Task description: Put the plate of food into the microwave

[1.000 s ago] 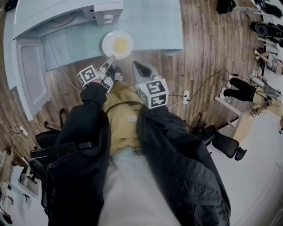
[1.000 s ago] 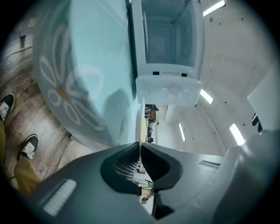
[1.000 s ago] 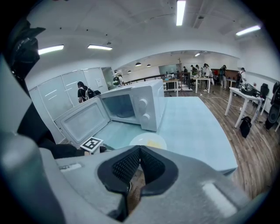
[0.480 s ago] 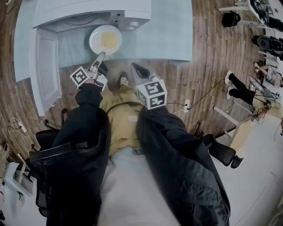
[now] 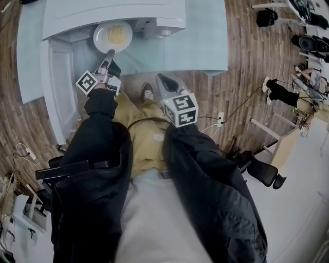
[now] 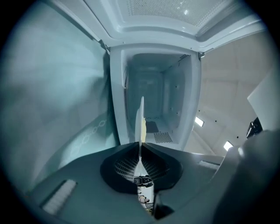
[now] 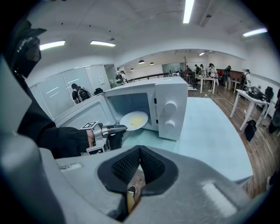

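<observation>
The table (image 5: 205,41) fills the top of the head view. The microwave (image 5: 113,13) sits at upper centre-left, and its door (image 5: 56,87) stands open down the left side. That view shows the microwave only from above. The right gripper view gives its front, with two knobs (image 7: 170,106) right of the open cavity, and people far back in the room. Only the left gripper view looks into the cavity (image 6: 153,100), which fills the frame's centre and appears turned on its side.

The plate (image 5: 112,36) is at the cavity's mouth, in the upper left of the head view, held up off the table. The left gripper (image 5: 109,53) is clamped on the plate's near rim. Its own view shows the jaws nearly together, with the rim edge-on between them as a thin white line. The right gripper (image 5: 160,77) hangs near frame centre by the table edge, apart from the plate, its jaws pressed together on nothing. Yellow food (image 5: 117,35) lies in the plate's middle. A shoe (image 7: 131,191) shows below the right jaws.
</observation>
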A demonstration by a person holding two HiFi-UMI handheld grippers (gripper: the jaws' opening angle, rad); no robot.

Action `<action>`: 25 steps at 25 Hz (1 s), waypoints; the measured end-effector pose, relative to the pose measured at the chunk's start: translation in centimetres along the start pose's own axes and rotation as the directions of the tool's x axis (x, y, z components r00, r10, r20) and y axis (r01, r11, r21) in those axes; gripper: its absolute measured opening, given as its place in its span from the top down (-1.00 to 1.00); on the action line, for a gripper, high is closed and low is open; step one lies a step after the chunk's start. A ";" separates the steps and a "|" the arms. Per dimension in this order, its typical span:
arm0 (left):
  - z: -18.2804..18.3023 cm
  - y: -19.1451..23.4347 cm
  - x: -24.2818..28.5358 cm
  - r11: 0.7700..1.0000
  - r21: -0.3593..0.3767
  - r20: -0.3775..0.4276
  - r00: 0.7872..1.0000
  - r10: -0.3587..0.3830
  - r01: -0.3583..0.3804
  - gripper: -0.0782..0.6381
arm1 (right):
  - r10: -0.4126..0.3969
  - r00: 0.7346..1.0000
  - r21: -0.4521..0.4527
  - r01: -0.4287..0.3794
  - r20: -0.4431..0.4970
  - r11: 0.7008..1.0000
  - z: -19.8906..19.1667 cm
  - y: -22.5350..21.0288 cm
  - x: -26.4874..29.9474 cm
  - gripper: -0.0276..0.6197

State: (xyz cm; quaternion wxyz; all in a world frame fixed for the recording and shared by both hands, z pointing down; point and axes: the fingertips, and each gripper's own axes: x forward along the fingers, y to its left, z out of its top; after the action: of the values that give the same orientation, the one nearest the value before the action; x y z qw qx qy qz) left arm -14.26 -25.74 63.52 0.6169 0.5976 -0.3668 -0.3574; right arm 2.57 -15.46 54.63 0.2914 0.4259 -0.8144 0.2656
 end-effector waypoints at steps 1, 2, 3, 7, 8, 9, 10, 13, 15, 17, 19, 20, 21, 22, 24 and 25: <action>0.7 0.1 0.2 1.000 -0.009 0.009 1.000 0.000 0.000 0.74 | 0.000 1.000 0.003 0.000 -0.003 1.000 0.0 0.3 0.3 0.91; 1.5 0.2 0.3 1.000 -0.020 0.020 1.000 0.005 -0.004 0.74 | 0.000 1.000 0.006 0.000 -0.007 1.000 0.1 0.5 0.7 0.91; 2.3 0.4 0.5 1.000 -0.028 0.032 0.999 0.011 -0.011 0.74 | 0.000 1.000 0.008 0.000 -0.011 1.000 0.1 0.8 1.1 0.91; 4.8 1.3 1.3 0.998 -0.049 0.072 0.997 0.035 -0.032 0.72 | -0.007 1.000 0.021 0.007 -0.018 1.000 -0.1 1.3 1.7 0.91; 5.2 1.5 1.6 0.998 -0.053 0.079 0.996 0.039 -0.035 0.71 | -0.011 1.000 0.025 0.011 -0.018 1.000 -0.3 1.3 1.7 0.91; 5.6 1.6 1.9 0.998 -0.055 0.085 0.996 0.040 -0.035 0.72 | -0.014 1.000 0.030 0.015 -0.017 0.999 -0.3 1.3 1.8 0.91; 6.1 1.7 2.1 0.998 -0.057 0.093 0.995 0.040 -0.035 0.72 | -0.018 1.000 0.034 0.019 -0.016 0.999 -0.4 1.3 1.8 0.91; 7.5 2.4 2.6 0.997 -0.063 0.113 0.992 0.051 -0.044 0.72 | -0.032 0.999 0.045 0.033 -0.015 0.998 -0.6 1.3 1.8 0.91; 8.1 2.6 3.1 0.997 -0.056 0.118 0.992 0.056 -0.049 0.72 | -0.042 0.999 0.052 0.043 -0.016 0.998 -0.8 1.2 1.7 0.91; 8.3 2.7 3.5 0.997 -0.050 0.116 0.991 0.069 -0.063 0.72 | -0.051 0.999 0.060 0.052 -0.016 0.997 -1.0 1.0 1.5 0.91; 8.5 2.9 3.9 0.996 -0.057 0.118 0.990 0.077 -0.071 0.72 | -0.059 0.998 0.067 0.060 -0.012 0.996 -1.1 0.8 1.3 0.91; 8.6 3.1 4.1 0.995 -0.059 0.121 0.989 0.084 -0.077 0.73 | -0.062 0.998 0.070 0.063 -0.011 0.996 -1.1 0.7 1.2 0.91; 8.7 3.2 4.2 0.995 -0.058 0.124 0.988 0.090 -0.083 0.73 | -0.065 0.998 0.072 0.066 -0.012 0.995 -1.2 0.6 1.1 0.91; 8.7 3.3 4.2 0.995 -0.056 0.125 0.988 0.092 -0.085 0.73 | -0.066 0.998 0.073 0.067 -0.013 0.995 -1.2 0.6 1.0 0.91; 8.6 3.2 4.2 0.995 -0.050 0.125 0.988 0.091 -0.086 0.72 | -0.065 0.998 0.076 0.066 -0.014 0.995 -1.3 0.5 0.9 0.91; 8.5 3.1 4.2 0.995 -0.046 0.123 0.988 0.093 -0.088 0.71 | -0.063 0.998 0.076 0.064 -0.012 0.995 -1.2 0.5 0.8 0.91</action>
State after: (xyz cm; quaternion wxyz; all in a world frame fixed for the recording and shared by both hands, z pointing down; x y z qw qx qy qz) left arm -19.71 -33.33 66.87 0.6203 0.5441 -0.4242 -0.3732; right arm 2.04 -14.85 55.94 0.2870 0.4609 -0.7884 0.2889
